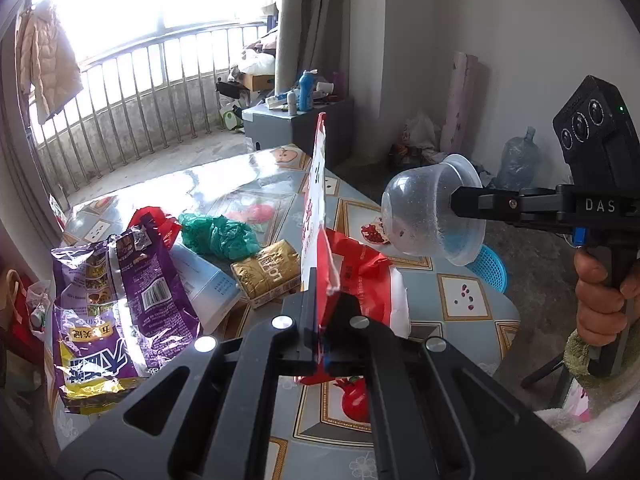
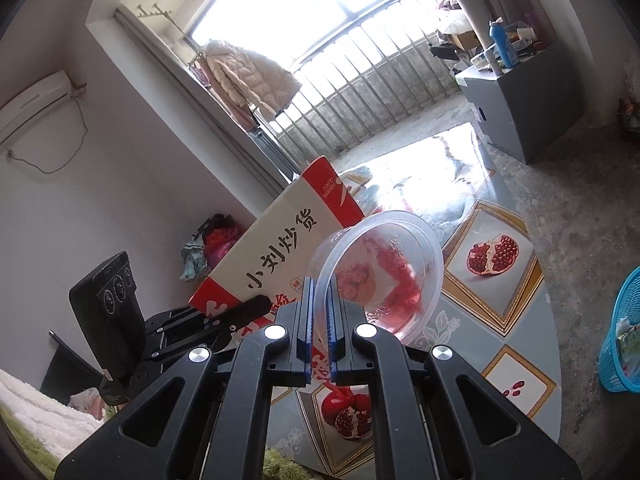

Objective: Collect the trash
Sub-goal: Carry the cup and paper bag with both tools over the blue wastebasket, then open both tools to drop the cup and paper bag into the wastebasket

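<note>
Left wrist view: the left gripper, low in the centre of the frame, has its jaws closed tight on the lower edge of a red and white paper bag, which stands up edge-on through the middle of the picture. Just right of the fingers a crumpled red and white wrapper lies on the table. Left of them lie a gold packet, a green plastic bag, a white box and a large purple snack bag at the lower left. At the right edge a hand grips the handle of the right gripper, whose fingers pinch the rim of a clear plastic cup held on its side above the table. A blue basket shows just below the cup, on the floor beyond the table edge.

Right wrist view: the right gripper's blue pads are nearly together, nipping the thin wall of the clear cup at lower centre, its mouth tilted toward the camera. Behind it, left of centre, the paper bag shows its broad printed face, with the left gripper clamped at its lower corner. The blue basket sits at the right edge, a jacket hangs by the window at the upper middle, and an air conditioner is mounted at the upper left.
</note>
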Demonstrator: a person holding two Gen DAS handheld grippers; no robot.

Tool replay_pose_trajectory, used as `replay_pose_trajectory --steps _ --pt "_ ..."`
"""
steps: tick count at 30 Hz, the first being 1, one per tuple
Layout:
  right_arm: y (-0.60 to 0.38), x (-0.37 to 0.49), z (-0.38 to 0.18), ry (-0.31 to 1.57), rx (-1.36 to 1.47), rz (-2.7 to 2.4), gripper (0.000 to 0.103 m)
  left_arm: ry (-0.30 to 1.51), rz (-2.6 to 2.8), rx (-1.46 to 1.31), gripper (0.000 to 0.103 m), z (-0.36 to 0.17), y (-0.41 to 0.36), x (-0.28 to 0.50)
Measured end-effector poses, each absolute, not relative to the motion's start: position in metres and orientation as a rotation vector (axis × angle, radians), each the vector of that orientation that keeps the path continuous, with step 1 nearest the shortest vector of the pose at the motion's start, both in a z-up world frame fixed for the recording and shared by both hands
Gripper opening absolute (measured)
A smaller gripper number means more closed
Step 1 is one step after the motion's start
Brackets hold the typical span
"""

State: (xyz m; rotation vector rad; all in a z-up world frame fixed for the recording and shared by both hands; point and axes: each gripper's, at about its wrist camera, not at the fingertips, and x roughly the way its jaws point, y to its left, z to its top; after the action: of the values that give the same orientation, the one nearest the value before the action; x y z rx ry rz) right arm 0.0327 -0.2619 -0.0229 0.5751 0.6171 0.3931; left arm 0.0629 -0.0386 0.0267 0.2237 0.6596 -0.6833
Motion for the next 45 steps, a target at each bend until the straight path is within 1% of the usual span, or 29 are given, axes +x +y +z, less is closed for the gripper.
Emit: replay_pose_trajectory --steps 6,10,14,19,26,32,37,40,42,43,44,45 --pt "-0.288 0.014 -0.012 0.552 0.580 0.312 0.006 0.625 -0.750 0.206 0.000 0.047 -0.052 0.065" --pt "-0.320 -0.004 -0.007 0.502 0.593 0.216 0.006 0.606 -0.822 0.210 0.000 0.059 -0.074 0.071" --pt "-0.353 -0.026 -0.008 0.462 0.615 0.106 0.006 0.619 -0.927 0.227 0.000 0.065 -0.115 0.081" --pt "-0.403 -0.051 -0.024 0.442 0.663 -0.064 0.006 0.687 -1.052 0.256 0.000 0.056 -0.180 0.098" --pt "-0.476 -0.059 -0.073 0.499 0.785 -0.278 0.006 0.844 -1.161 0.377 0.000 0.004 -0.299 0.120" --pt "-0.532 -0.043 -0.132 0.591 0.897 -0.395 0.006 0.999 -1.229 0.508 0.000 -0.063 -0.405 0.127" --pt "-0.574 -0.021 -0.182 0.687 0.960 -0.444 0.006 1.048 -1.245 0.624 0.000 -0.114 -0.475 0.127" --pt "-0.597 -0.010 -0.205 0.738 0.989 -0.474 0.006 1.110 -1.246 0.627 0.000 -0.142 -0.507 0.131" --pt "-0.612 -0.001 -0.228 0.780 1.026 -0.490 0.008 1.122 -1.254 0.643 0.008 -0.160 -0.525 0.130" --pt "-0.620 0.005 -0.242 0.814 1.044 -0.497 0.009 1.150 -1.256 0.650 0.028 -0.170 -0.533 0.133" --pt "-0.626 0.010 -0.256 0.854 1.059 -0.505 0.019 1.185 -1.226 0.650 0.044 -0.181 -0.540 0.136" --pt "-0.632 0.016 -0.272 0.899 1.074 -0.519 0.036 1.197 -1.187 0.650 0.046 -0.186 -0.546 0.141"
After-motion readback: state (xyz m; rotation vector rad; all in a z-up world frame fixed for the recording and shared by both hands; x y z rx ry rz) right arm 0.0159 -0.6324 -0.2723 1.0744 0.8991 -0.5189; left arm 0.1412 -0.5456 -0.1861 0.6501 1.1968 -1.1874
